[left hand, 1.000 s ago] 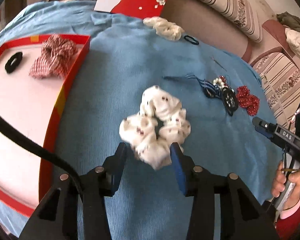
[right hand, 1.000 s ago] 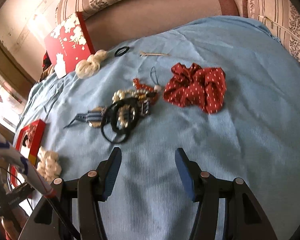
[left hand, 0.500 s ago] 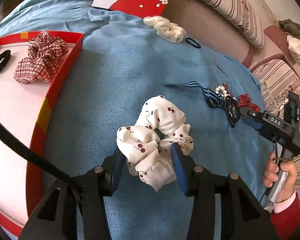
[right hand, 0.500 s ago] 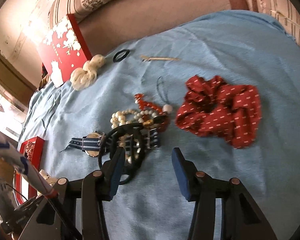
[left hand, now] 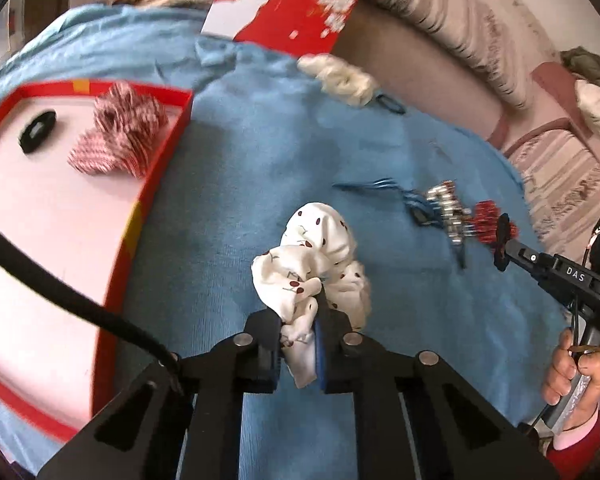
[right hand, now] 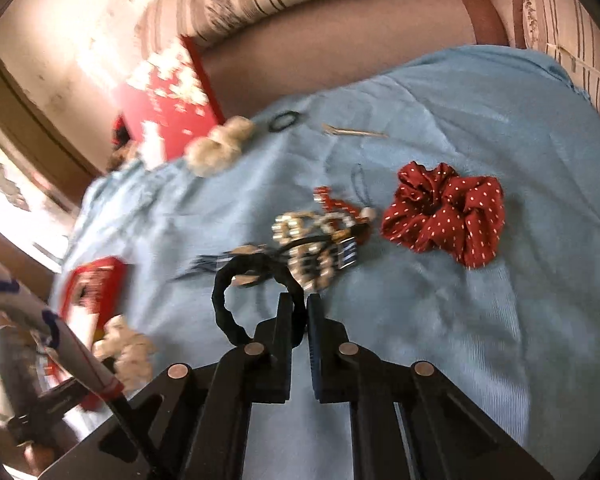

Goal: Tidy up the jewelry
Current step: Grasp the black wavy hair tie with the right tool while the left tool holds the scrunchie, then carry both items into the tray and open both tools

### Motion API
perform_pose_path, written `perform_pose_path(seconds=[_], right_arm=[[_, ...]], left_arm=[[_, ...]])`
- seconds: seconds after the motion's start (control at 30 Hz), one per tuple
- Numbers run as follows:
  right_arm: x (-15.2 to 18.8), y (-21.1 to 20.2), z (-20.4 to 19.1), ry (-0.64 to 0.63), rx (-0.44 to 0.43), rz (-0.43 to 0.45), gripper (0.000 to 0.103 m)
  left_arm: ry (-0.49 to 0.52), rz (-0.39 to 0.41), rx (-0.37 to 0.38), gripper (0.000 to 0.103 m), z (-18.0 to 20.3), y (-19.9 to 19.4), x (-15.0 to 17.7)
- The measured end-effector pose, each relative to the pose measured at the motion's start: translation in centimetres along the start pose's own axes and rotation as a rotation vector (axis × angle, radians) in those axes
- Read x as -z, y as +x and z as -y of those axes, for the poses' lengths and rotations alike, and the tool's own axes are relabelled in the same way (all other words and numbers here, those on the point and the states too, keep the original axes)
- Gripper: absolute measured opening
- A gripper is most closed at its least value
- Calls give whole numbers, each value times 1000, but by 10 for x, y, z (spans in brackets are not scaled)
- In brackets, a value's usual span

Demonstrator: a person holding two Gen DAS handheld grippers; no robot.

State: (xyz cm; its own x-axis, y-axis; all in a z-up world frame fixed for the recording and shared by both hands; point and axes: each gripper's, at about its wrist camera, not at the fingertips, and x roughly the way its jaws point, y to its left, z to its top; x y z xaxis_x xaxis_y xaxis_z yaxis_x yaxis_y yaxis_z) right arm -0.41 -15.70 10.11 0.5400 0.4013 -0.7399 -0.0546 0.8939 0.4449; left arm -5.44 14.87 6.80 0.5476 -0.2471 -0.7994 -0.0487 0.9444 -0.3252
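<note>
While left hand-held gripper [left hand: 299, 336] closes | white scrunchie [left hand: 314, 256] pinched (cherry print)

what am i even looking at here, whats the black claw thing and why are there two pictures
There is no robot: a person holds a handheld two-finger gripper in each hand, each with a wide-angle camera looking along its fingers. So each picture is one gripper's own view.

In the left view, the left gripper is closing on a white cherry-print scrunchie, which sits between its pads. The red tray beside it already holds a plaid scrunchie and a black hair tie. The person's other hand shows at the right edge.

In the right view, the right gripper is shut on a black hair band. On the blue cloth beyond lie a red dotted scrunchie, a tangle of beads and straps and a cream scrunchie.
</note>
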Motion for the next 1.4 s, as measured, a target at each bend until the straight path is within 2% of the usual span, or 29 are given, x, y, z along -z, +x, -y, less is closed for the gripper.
perform_pose_path(seconds=[0.2,0.33,0.47,0.6,0.7,0.87,0.97,1.13,1.23,1.4], right_arm=[[35,-48,-10,-12,-67,-22,8],[61,-51,-18,-44,-46,-65,8],[73,-46,-37,-84,-62,-100,8],[79,-44,-82,-207,-76,-108,8],[81,-37,-119,-297,-98,-121,8],[76,-7,-187,-400,-152,-166,8],[72,19,-226,-450,-180,-193,8],[73,70,-295,-531,-202,-235,8],[78,102,-326,-560,-203,-261,8],[83,147,-354,-586,-168,-278,8]], left_arm=[[-15,48,55,12,2,-51,15],[-28,66,59,12,-5,-75,25],[-37,100,27,12,-18,-97,30],[-94,147,-21,12,-51,-120,27],[-133,168,-84,12,-86,-133,20],[-167,174,-214,12,-150,-137,-1],[-196,174,-256,12,-188,-134,-19],[-194,168,-311,12,-228,-117,-62],[-196,153,-328,12,-248,-99,-88],[-247,106,-286,12,-278,-66,-119]])
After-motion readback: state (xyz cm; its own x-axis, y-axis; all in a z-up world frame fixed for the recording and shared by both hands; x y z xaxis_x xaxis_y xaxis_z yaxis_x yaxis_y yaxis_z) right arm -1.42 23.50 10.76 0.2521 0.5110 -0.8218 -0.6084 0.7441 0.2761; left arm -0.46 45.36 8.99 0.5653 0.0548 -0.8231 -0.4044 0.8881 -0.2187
